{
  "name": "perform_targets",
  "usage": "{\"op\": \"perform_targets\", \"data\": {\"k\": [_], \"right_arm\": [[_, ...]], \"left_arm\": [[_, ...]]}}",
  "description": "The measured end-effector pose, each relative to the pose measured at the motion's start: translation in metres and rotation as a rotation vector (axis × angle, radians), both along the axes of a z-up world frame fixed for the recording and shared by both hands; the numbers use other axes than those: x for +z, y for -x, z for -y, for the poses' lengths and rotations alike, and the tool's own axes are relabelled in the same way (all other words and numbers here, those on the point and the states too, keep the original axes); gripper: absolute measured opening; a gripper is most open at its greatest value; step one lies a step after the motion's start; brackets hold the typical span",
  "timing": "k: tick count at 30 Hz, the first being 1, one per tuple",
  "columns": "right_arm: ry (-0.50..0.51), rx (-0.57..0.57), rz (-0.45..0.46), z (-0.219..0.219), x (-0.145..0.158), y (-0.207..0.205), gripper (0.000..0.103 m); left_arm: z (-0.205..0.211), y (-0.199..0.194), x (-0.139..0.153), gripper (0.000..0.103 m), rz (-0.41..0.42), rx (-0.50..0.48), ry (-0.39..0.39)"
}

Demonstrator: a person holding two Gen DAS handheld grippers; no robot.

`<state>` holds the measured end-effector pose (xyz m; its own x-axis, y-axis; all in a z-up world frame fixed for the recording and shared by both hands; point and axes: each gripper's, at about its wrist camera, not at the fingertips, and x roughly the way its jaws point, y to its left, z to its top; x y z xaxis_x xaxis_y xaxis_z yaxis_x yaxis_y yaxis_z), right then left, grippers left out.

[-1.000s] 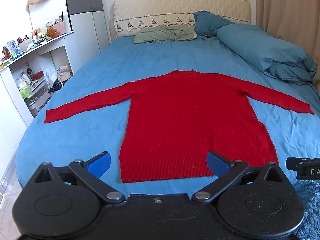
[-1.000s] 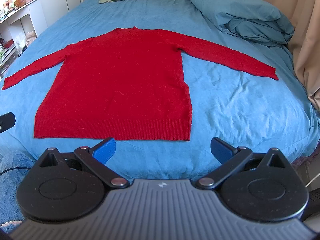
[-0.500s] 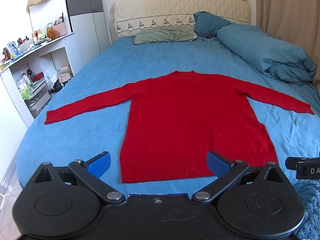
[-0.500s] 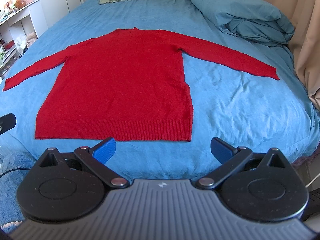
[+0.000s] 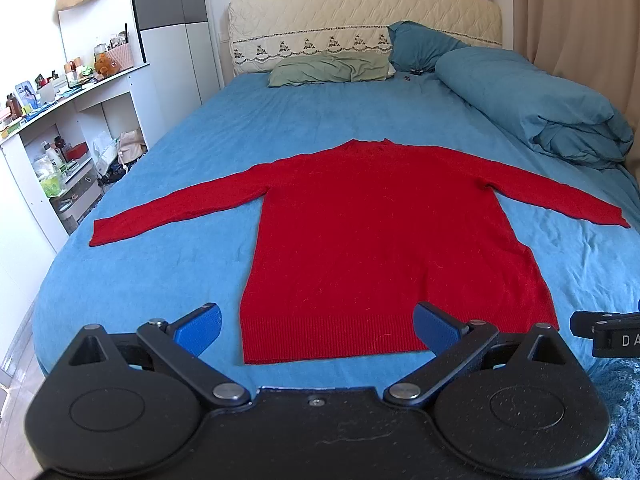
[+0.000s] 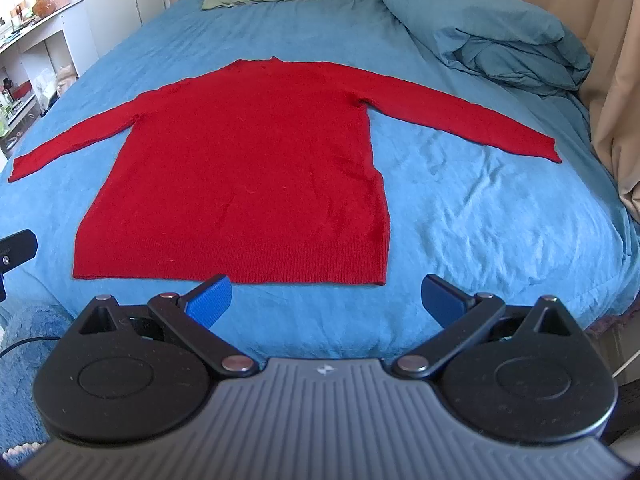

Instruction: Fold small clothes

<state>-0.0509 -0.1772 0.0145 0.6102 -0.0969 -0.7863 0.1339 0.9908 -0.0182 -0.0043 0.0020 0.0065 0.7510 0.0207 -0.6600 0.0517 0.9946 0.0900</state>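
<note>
A red long-sleeved sweater (image 5: 376, 236) (image 6: 256, 168) lies flat on the blue bed, hem nearest me, both sleeves spread out to the sides. My left gripper (image 5: 318, 326) hovers open just in front of the hem, its blue pads straddling the hem's left half. My right gripper (image 6: 326, 300) is open too, in front of the hem's right corner, with nothing between its fingers. The right gripper's black body (image 5: 608, 330) shows at the right edge of the left wrist view, and the left gripper's body (image 6: 16, 246) at the left edge of the right wrist view.
A rolled blue duvet (image 5: 532, 104) (image 6: 492, 36) lies along the bed's right side. Pillows (image 5: 332, 70) and a padded headboard (image 5: 360, 20) with plush toys stand at the far end. White shelves (image 5: 60, 132) full of small items line the left; a beige curtain (image 6: 600, 60) hangs right.
The sweater has slid slightly down in both views, so both grippers have crept a little forward or tipped up. Their jaws stay open and the sweater has not moved.
</note>
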Motion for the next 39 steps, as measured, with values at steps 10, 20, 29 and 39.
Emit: {"op": "perform_targets", "data": {"k": [10, 20, 29, 39], "right_arm": [[0.002, -0.003, 0.001, 0.0009, 0.0002, -0.0003, 0.103], [0.001, -0.006, 0.005, 0.0033, 0.0003, -0.0007, 0.103], [0.0, -0.005, 0.006, 0.0034, 0.0003, -0.0008, 0.103], [0.001, -0.001, 0.014, 0.0012, 0.0008, -0.0002, 0.103]], "left_arm": [[0.0003, -0.0004, 0.0, 0.103, -0.003, 0.0, 0.002], [0.0001, -0.0005, 0.0, 0.103, -0.002, 0.0, 0.001], [0.0002, -0.0006, 0.0001, 0.103, -0.001, 0.0, 0.0], [0.0015, 0.0019, -0.0002, 0.103, 0.009, 0.006, -0.004]]}}
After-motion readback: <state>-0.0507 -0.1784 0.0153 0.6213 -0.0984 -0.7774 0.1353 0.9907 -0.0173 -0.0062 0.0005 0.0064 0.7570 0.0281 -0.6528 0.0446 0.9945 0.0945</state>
